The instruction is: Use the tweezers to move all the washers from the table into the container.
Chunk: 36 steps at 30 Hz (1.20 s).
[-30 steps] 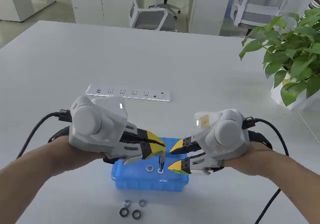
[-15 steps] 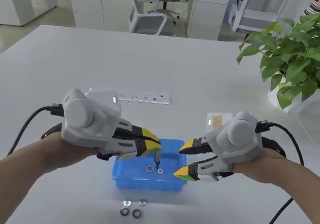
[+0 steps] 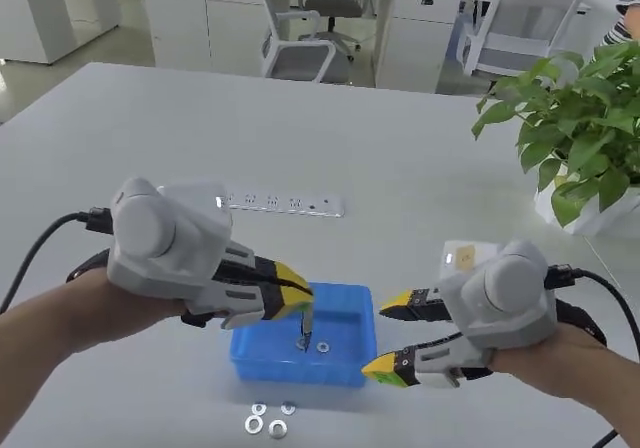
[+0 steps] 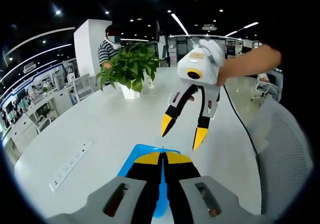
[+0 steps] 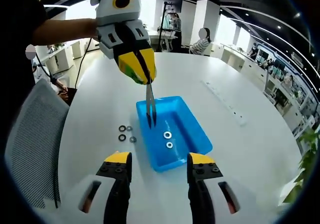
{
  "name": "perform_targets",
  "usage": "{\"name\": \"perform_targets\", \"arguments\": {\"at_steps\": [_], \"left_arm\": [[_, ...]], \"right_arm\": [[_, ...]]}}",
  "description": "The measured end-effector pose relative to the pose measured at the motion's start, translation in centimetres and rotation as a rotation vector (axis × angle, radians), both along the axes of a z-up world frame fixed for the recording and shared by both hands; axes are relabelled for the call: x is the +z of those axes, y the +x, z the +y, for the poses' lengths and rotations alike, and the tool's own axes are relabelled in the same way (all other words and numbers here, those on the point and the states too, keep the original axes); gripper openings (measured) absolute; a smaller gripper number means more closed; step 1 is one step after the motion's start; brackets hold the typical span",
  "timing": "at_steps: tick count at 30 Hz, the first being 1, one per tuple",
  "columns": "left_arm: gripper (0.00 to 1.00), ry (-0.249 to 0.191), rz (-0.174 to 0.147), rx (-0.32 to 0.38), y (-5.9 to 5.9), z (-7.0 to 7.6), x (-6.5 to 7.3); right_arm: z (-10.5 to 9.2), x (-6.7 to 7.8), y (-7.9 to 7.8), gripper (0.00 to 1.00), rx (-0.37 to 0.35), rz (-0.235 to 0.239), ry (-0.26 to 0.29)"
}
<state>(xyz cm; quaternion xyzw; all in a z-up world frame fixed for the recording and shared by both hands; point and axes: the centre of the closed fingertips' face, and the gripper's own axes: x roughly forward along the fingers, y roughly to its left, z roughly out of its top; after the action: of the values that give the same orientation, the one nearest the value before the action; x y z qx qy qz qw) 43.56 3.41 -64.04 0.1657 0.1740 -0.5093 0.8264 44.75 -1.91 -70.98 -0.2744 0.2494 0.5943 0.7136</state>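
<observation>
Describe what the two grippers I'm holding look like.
The left gripper and the right gripper match. Each has a rounded, pale grey body, black jaws with yellow tips, and a black cable leaving the back. No sleeves cover the forearms.

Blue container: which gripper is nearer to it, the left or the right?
Left. The left gripper hangs over the container, its tweezers reaching inside; the right gripper stands open beside its right edge.

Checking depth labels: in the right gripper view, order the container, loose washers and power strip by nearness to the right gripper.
1. Container, straight ahead of the right gripper.
2. Loose washers, left of it.
3. Power strip, beyond, far right.
</observation>
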Motion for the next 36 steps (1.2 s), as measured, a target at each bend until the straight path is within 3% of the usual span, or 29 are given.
{"name": "perform_targets", "arguments": {"at_steps": [13,36], "left_arm": [[0.05,0.019,0.006,0.01,-2.1,0.8,0.2],[0.05,0.003,0.042,0.026,-5.4,1.3,-2.1]], "right_arm": [[-0.2,0.6,-1.8,0.55,-0.053,0.01,0.044],[-0.8,0.3,-4.2,0.69,-0.102,0.014,0.071]]}}
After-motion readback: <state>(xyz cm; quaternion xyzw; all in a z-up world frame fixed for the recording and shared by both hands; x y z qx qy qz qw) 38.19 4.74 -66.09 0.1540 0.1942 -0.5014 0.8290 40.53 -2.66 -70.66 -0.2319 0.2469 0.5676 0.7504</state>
